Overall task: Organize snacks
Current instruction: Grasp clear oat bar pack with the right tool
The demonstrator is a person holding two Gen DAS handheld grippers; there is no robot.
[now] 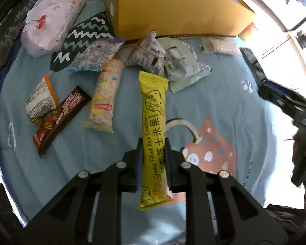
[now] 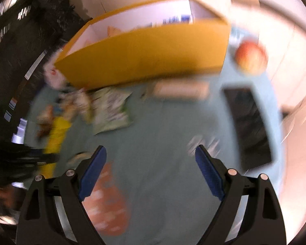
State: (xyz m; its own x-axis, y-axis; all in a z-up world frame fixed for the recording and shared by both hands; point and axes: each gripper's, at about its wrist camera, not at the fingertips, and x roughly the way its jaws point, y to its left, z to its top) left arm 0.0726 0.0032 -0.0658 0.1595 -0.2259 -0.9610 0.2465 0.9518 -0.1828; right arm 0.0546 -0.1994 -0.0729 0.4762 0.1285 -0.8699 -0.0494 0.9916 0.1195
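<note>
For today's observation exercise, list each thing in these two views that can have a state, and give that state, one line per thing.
Left tongs: shut on the yellow cracker stick.
Right tongs: open, holding nothing.
Yellow cracker stick: sealed, gripped near its lower half.
Yellow cardboard box: open at the top.
Brown snack bar: sealed, lying flat on the cloth.
Clear rice cracker pack: sealed, lying flat.
Green packet: lying crumpled beside the box.

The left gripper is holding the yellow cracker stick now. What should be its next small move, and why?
Probably carry it forward and up toward the yellow box. The left gripper is shut on the yellow cracker stick, the box stands just behind the snack pile, and the right wrist view shows its top open. The right gripper is open and holds nothing.
</note>
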